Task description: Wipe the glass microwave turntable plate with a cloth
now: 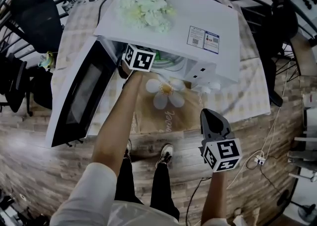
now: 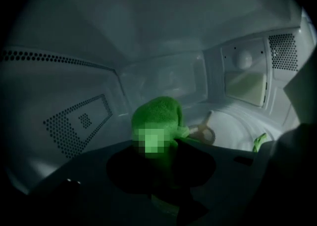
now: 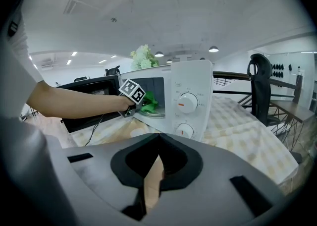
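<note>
The left arm (image 1: 115,123) is stretched forward and nearly straight, its forearm bare and a white sleeve (image 1: 81,195) at the upper arm. The left gripper (image 2: 159,153) at its end has its jaws closed on a bunched green cloth (image 2: 158,113), which sticks out beyond the tips. The marker cube (image 1: 138,57) sits on top of this gripper. The right arm (image 1: 215,197) is bent and kept close to the body. The right gripper (image 3: 157,141) is level and points forward, its jaws together with nothing between them.
</note>
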Demonstrator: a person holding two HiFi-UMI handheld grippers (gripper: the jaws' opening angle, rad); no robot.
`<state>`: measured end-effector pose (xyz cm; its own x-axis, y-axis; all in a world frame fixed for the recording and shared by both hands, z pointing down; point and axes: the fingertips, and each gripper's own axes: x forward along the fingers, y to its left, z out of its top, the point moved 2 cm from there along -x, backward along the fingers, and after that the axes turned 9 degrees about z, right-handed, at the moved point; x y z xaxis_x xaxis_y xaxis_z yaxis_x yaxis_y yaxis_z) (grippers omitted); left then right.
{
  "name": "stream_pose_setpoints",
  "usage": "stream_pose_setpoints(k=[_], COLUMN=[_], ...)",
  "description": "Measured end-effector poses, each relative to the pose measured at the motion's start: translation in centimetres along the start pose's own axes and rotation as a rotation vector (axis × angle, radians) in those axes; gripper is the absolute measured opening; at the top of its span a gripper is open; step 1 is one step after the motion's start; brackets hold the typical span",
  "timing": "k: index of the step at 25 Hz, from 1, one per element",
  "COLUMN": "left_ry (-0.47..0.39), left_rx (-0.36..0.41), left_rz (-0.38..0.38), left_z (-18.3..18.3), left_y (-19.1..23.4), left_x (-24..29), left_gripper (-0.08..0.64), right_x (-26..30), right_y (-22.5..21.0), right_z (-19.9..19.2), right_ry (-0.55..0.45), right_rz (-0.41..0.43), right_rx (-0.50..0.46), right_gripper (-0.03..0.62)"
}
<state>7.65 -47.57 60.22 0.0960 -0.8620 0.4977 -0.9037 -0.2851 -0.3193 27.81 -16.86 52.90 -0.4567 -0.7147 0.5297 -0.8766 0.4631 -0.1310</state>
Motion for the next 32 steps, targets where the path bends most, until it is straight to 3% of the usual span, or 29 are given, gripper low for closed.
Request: stream_pose_setpoints(k=[5, 10, 12, 16, 21, 26, 32], left_ry=[0.007, -0.033, -0.048, -0.043, -0.074, -0.152, -0.218], left_rx=[0.129, 0.276, 0.292, 0.221, 0.050, -0.091, -0.080], left_rz=[-0.088, -0.249, -0.323, -0.462, -0.536, -0.541, -0.475], left_z=[0.6, 1.5, 1.8, 0.5, -1.1, -1.0, 1.2], left_y=[-2.9, -7.8, -9.5, -11.3, -10.1, -6.7, -1.2], left_x=[-0.2, -2.3, -3.5, -6.8, -12.8, -19.5, -27.5], left_gripper=[0.129, 0.124, 0.124, 0.124, 0.124, 0.126, 0.126], right_x=[0.2, -0.3, -0.8, -2.3, -4.8, -7.0, -10.0], right_y=[0.7, 1.6, 1.7, 2.2, 3.2, 4.2, 5.8], right_z=[0.1, 1.1, 1.7, 3.5, 7.0, 10.0, 13.6], right_ry=[-0.017, -0.024, -0.030, -0.045, -0.073, -0.118, -0.176], right_rz=[0.008, 0.003, -0.007, -0.029, -0.059, -0.111, -0.163], right_rx=[0.036, 0.022, 0.014, 0.000, -0.050, -0.116, -0.147], right_gripper=[0.014, 0.014, 0.014, 0.014, 0.014, 0.014, 0.014])
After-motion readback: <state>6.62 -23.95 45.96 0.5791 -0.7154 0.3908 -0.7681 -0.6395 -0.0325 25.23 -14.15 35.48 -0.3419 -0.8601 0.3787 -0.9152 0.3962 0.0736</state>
